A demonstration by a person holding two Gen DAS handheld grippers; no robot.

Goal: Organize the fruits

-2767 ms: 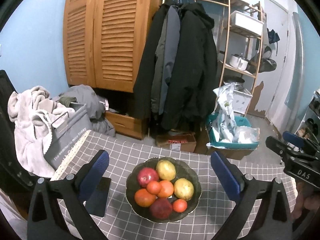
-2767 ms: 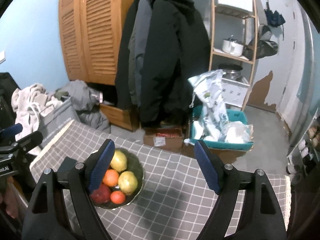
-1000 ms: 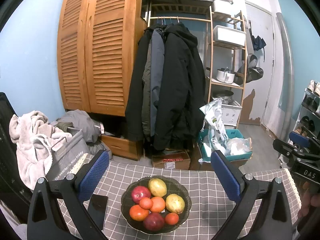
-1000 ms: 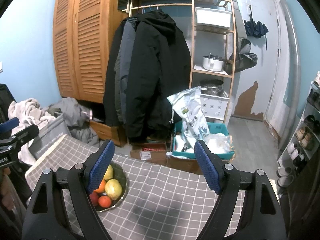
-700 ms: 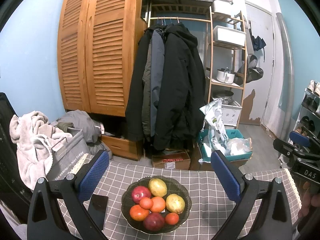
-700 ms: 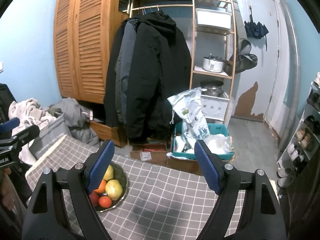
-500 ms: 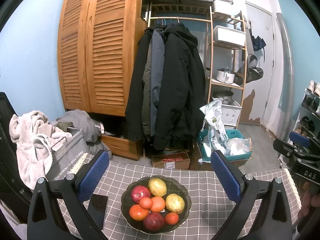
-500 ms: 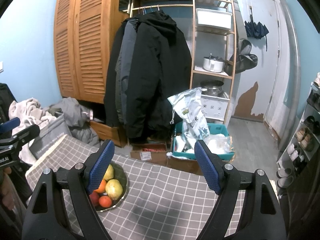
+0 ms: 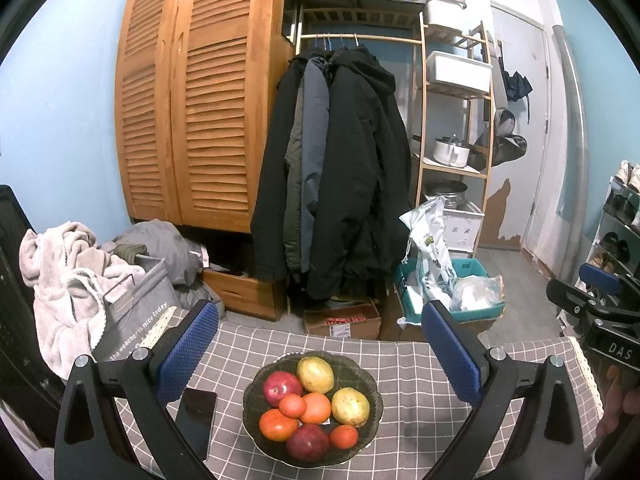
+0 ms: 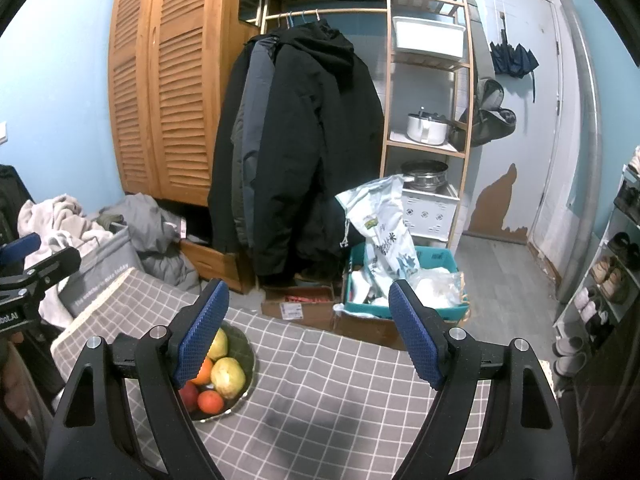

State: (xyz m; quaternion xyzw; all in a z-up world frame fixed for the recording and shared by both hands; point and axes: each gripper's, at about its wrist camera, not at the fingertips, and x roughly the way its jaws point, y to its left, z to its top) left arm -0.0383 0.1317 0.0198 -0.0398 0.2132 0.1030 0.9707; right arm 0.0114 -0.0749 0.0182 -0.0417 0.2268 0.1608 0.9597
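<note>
Bare checked cloth [image 10: 340, 400] lies right of the fruit bowl [image 9: 372, 394]; a phone [image 9: 196, 410] lies left.

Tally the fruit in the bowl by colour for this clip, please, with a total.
In the bowl, seen from the left wrist:
Yellow-green: 2
Red: 2
Orange: 4
Total: 8

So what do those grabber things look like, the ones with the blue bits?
Each gripper, the left gripper and the right gripper, is a black plastic frame with two arms, silver screws at the joints, and bumpy blue rubber pads on the fingers. Seen from the side, the right one carries white letters reading DAS.
</note>
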